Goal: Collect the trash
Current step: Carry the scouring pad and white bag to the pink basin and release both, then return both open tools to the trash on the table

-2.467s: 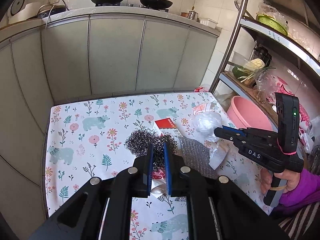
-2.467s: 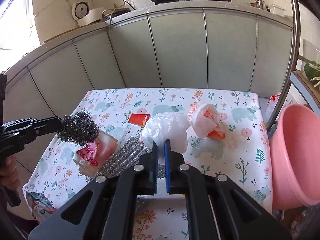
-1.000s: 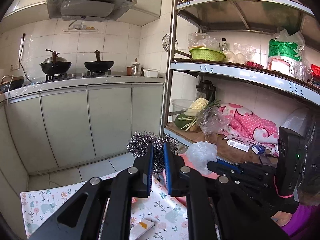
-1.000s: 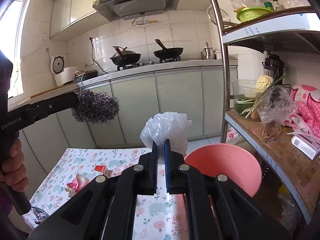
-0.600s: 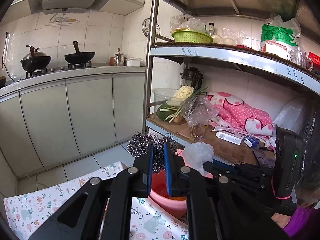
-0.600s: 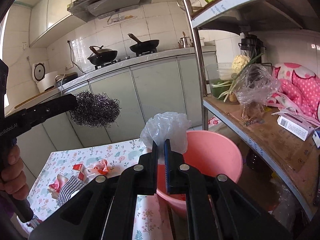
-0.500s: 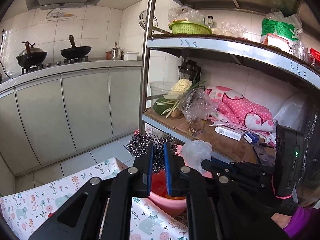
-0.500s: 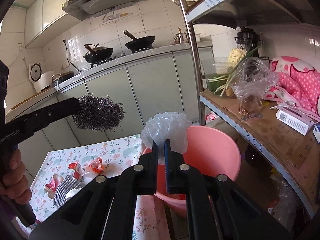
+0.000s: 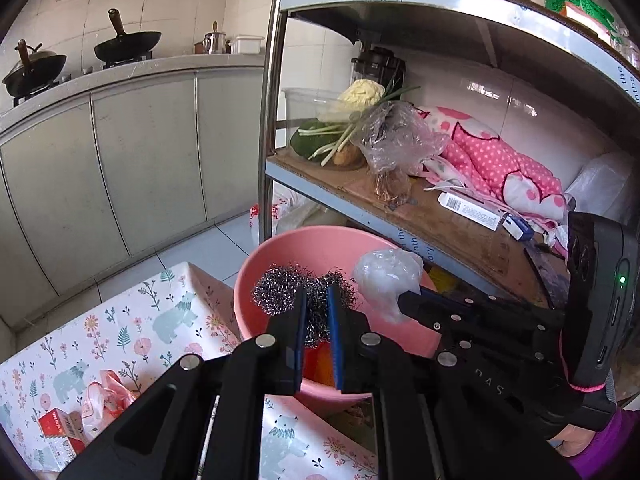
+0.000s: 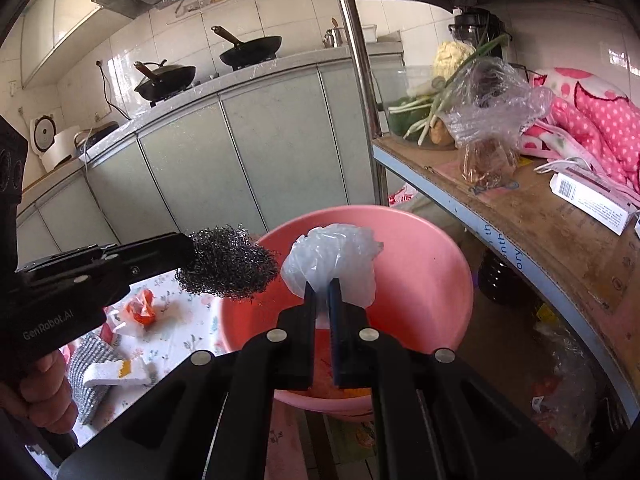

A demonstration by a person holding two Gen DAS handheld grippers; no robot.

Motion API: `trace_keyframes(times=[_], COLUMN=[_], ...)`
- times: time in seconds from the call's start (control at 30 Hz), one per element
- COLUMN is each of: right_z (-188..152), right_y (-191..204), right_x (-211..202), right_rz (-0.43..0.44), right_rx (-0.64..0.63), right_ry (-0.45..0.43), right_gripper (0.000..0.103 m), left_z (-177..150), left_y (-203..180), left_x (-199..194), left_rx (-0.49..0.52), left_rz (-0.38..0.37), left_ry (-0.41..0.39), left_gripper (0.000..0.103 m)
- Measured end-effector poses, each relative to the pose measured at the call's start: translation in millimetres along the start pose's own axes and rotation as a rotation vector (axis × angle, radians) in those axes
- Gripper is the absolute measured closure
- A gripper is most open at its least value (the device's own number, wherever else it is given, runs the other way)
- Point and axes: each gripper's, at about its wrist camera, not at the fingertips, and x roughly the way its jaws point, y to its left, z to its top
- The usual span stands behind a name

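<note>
Between the blue pads of the left gripper (image 9: pixel 316 320) a steel-wool scourer (image 9: pixel 304 296) is clamped; a crumpled clear plastic bag (image 10: pixel 334 264) is pinched by the right gripper (image 10: pixel 322 312). Both are held above the pink basin (image 10: pixel 424 264) beside the floral-clothed table (image 9: pixel 132 328). The drop-off step is judged in hand; opening of both jaws over the basin is called for next.

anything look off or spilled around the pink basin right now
Nothing spilled. The steel wool scourer and the crumpled plastic bag are each clamped in a gripper over the pink basin; wrappers lie on the floral tablecloth.
</note>
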Motion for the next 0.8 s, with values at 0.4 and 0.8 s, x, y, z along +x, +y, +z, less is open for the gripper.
trace_keyframes(times=[0.4, 0.8], right_z=[-8, -8], right_y=[-8, -4], right_x=[20, 8], right_rz=[-0.019, -0.02], right_rx=[0.029, 0.023], right_ry=[0.082, 0.068], right_gripper=[0.087, 0.073], left_z=[-15, -12], left_y=[-3, -3], left_x=[20, 7], left_rx=[-0.006, -0.02], left_rz=[-0.023, -0.021], left_ry=[0.064, 0.052], left_gripper=[0.087, 0.078])
